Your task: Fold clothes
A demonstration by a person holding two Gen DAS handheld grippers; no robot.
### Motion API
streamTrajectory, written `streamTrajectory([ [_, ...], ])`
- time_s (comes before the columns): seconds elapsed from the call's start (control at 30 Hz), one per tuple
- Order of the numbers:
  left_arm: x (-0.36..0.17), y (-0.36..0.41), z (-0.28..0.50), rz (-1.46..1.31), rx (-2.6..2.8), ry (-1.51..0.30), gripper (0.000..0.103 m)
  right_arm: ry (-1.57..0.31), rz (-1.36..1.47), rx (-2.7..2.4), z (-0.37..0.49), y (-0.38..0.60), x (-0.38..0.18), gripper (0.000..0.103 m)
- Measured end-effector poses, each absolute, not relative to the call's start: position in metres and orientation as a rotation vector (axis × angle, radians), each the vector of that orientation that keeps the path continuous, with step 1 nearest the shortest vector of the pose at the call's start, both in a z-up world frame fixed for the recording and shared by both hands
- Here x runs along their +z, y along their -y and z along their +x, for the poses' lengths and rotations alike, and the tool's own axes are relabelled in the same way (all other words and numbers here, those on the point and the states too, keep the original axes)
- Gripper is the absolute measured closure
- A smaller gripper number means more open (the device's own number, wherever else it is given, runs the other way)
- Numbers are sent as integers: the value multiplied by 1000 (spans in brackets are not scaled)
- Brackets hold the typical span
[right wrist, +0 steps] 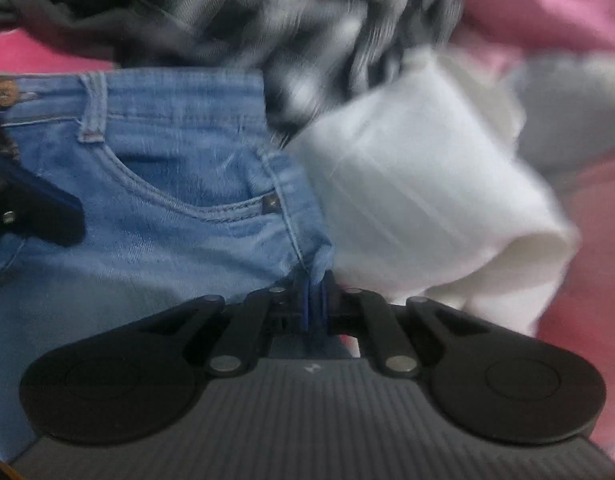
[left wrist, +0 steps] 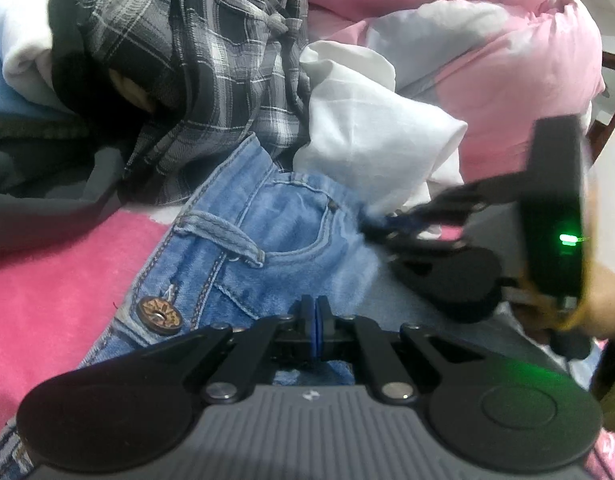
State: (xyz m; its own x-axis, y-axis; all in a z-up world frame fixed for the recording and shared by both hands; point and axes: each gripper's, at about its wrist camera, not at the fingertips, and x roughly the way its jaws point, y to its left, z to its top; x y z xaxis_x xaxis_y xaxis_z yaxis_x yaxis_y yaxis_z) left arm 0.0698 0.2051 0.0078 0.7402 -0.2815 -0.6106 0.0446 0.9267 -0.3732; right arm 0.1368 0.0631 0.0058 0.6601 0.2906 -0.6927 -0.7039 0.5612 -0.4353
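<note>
pink bedding (left wrist: 47,280); both grippers, left gripper (left wrist: 316,312), right gripper (right wrist: 315,296), clenched on jeans (left wrist: 267,232); no readable writing.

pink blanket (left wrist: 47,280) under everything, lower left | pink-and-grey quilt (left wrist: 507,60) bunched, upper right | dark wooden frame (left wrist: 611,120) at far right edge, behind quilt
</note>
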Motion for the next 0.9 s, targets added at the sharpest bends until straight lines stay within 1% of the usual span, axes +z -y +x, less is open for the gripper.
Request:
streamTrajectory([
  [0.03, 8, -206, 70, -350, -183, -718, 99, -623, -710, 628, 142, -60, 6, 96],
  [0.1, 8, -207, 69, -358, -186, -717, 99, -715, -454, 638, 165, -33, 23, 86],
  [0.13, 8, -208, 69, -362, -187, -717, 99, -766, -299, 637, 179, -14, 31, 73],
  [0.17, 8, -208, 68, -364, -187, -717, 99, -795, -161, 622, 190, 4, 38, 63],
  [0.23, 8, -207, 68, -362, -186, -718, 99, -785, 28, 564, 197, 39, 53, 63],
  [0.33, 8, -206, 67, -360, -182, -718, 99, -769, 220, 541, 192, 76, 71, 63],
  [0.37, 8, -206, 67, -363, -179, -719, 99, -776, 219, 567, 187, 72, 71, 67],
  [0.4, 8, -206, 66, -364, -177, -719, 99, -785, 206, 599, 182, 65, 71, 69],
  [0.47, 8, -206, 66, -367, -173, -719, 99, -805, 144, 668, 172, 40, 67, 78],
  [0.6, 8, -207, 66, -373, -171, -719, 99, -831, -45, 766, 158, -31, 56, 80],
  [0.67, 8, -208, 66, -378, -173, -719, 99, -864, -110, 710, 175, -57, 38, 81],
  [0.73, 8, -208, 68, -378, -173, -722, 99, -922, -113, 642, 194, -67, 11, 87],
  [0.77, 8, -209, 69, -383, -172, -723, 99, -917, -99, 636, 196, -67, 8, 87],
  [0.83, 9, -210, 68, -392, -174, -720, 99, -908, -136, 636, 192, -68, 16, 87],
  [0.9, 9, -212, 67, -409, -173, -721, 99, -942, -105, 612, 190, -62, 29, 87],
])
